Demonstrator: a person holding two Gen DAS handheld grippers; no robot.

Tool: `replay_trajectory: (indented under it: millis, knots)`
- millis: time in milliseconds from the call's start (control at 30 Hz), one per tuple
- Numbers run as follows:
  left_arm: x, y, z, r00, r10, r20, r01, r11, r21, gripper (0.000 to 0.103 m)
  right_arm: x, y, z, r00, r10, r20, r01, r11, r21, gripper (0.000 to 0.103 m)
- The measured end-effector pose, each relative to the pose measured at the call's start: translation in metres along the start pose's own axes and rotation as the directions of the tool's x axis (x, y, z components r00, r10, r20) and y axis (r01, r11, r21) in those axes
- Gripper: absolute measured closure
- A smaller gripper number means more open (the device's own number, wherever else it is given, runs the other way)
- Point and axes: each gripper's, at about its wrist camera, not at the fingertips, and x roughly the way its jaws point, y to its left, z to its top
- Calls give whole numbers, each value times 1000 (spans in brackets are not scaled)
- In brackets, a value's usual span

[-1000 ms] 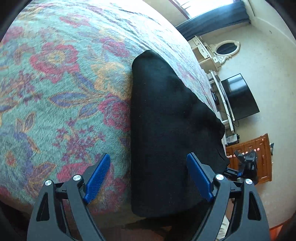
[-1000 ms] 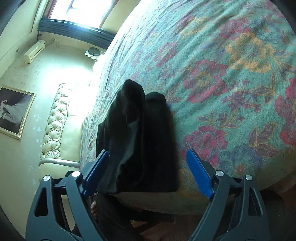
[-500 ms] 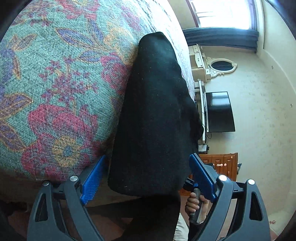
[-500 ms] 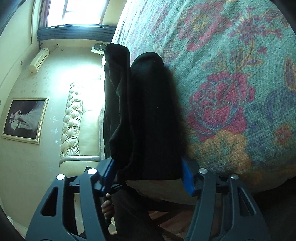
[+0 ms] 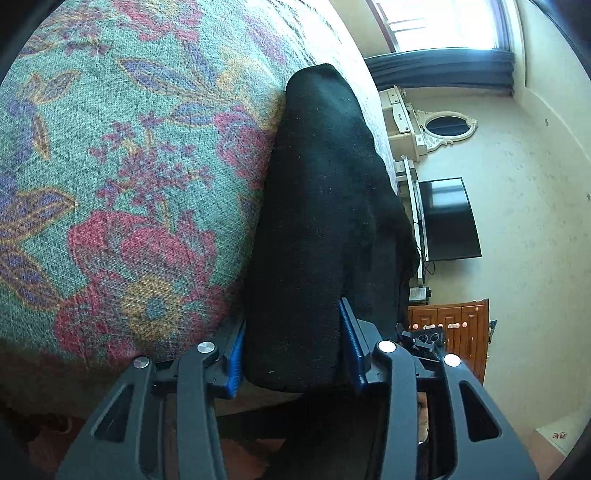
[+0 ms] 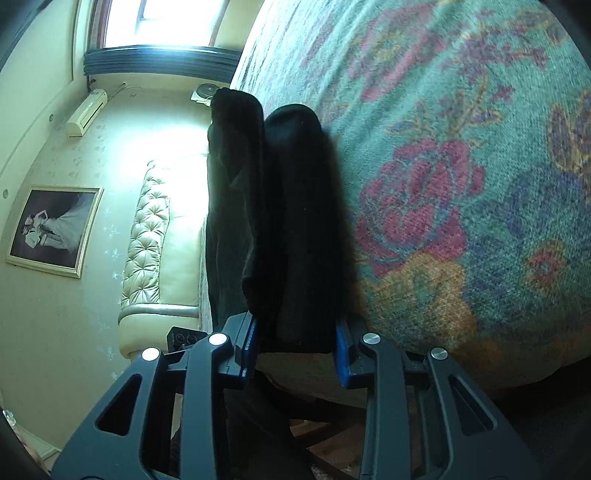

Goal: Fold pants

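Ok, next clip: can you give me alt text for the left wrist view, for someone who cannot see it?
The left gripper, with blue pads, closes around the near edge of folded black pants lying on a bed with a floral bedspread. To the right, the room shows a dark television, an oval mirror, a wooden cabinet and a bright window.

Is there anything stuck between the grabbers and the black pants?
Nothing visible. The left hand-held gripper has the near end of the folded black fabric pants right between its blue pads, and so does the right hand-held gripper. Only the floral bedspread lies beside them.
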Motion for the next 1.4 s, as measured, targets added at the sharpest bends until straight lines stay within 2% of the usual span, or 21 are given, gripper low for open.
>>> replay_trajectory:
  millis: [67, 133, 167, 200, 233, 267, 300, 333, 400, 467, 533, 567, 700, 833, 967, 1000, 1033, 1100, 1133, 1300, 1400]
  knots:
    - [-1, 2, -2, 1000, -18, 5, 18, 1000, 20, 60, 0, -5, 0, 1000, 29, -6, -29, 1000, 7, 70]
    - [-4, 3, -2, 999, -48, -4, 48, 999, 21, 57, -2, -3, 1, 999, 24, -30, -24, 1000, -9, 61]
    - [-8, 6, -3, 998, -59, -9, 59, 998, 14, 52, -3, -1, 2, 998, 22, -52, -23, 1000, -10, 56]
    - [-13, 7, -3, 998, -61, -14, 61, 998, 5, 47, -5, 1, 4, 997, 20, -81, -21, 1000, -5, 45]
    - [-18, 7, -3, 997, -70, -14, 70, 998, -4, 34, -8, 7, 6, 995, -1, -100, 0, 1000, -15, 34]
    - [-25, 6, -2, 997, -77, -6, 77, 997, -8, 24, -14, 16, 7, 994, -41, -97, 36, 998, -51, 28]
    - [-34, 3, -2, 997, -70, 11, 70, 998, 0, 23, -21, 26, 9, 993, -89, -82, 80, 991, -107, 14]
    - [-43, 0, 0, 998, -62, 29, 62, 998, 22, 23, -26, 36, 12, 989, -131, -61, 120, 979, -164, 10]
    - [-55, -8, 10, 997, -35, 64, 28, 995, 99, 20, -30, 48, 21, 986, -162, -34, 151, 964, -217, 10]
    - [-58, -15, 25, 995, 15, 98, -32, 984, 174, 18, -26, 46, 36, 990, -141, -20, 135, 973, -187, 10]
    - [-49, -14, 44, 995, 41, 90, -58, 979, 195, 18, -13, 38, 55, 993, -112, -24, 107, 984, -142, 10]
    - [-41, -13, 53, 994, 60, 87, -75, 979, 191, 18, -6, 34, 63, 992, -124, -20, 121, 985, -126, 10]
    - [-10, -4, 85, 996, 66, 67, -77, 979, 187, 18, 19, 38, 93, 995, -95, -13, 92, 986, -137, 10]
    - [18, -17, 107, 998, 42, 53, -53, 971, 232, 17, 39, 35, 117, 1000, -15, -19, 13, 995, -96, 10]
    - [41, -23, 126, 1000, 17, 26, -22, 977, 211, 17, 48, 40, 124, 999, -9, -36, 5, 993, -119, 11]
    - [44, -23, 128, 1000, 9, 26, -14, 978, 207, 17, 48, 40, 123, 999, -28, -39, 23, 991, -133, 19]
    - [46, -23, 131, 1000, 6, 26, -12, 979, 201, 17, 52, 46, 122, 997, -57, -44, 50, 988, -146, 38]
    - [50, -24, 135, 1000, 1, 25, -6, 982, 189, 17, 52, 37, 122, 997, -63, -54, 56, 991, -125, 56]
    - [52, -25, 136, 1000, 11, 19, -15, 982, 190, 17, 53, 33, 121, 997, -55, -50, 49, 992, -118, 61]
    - [61, -35, 136, 997, 75, 15, -77, 976, 204, 17, 52, 29, 117, 999, -38, -16, 36, 992, -120, 64]
    - [65, -36, 137, 983, 182, 28, -184, 964, 194, 49, 55, 33, 115, 999, -34, -3, 33, 993, -113, 65]
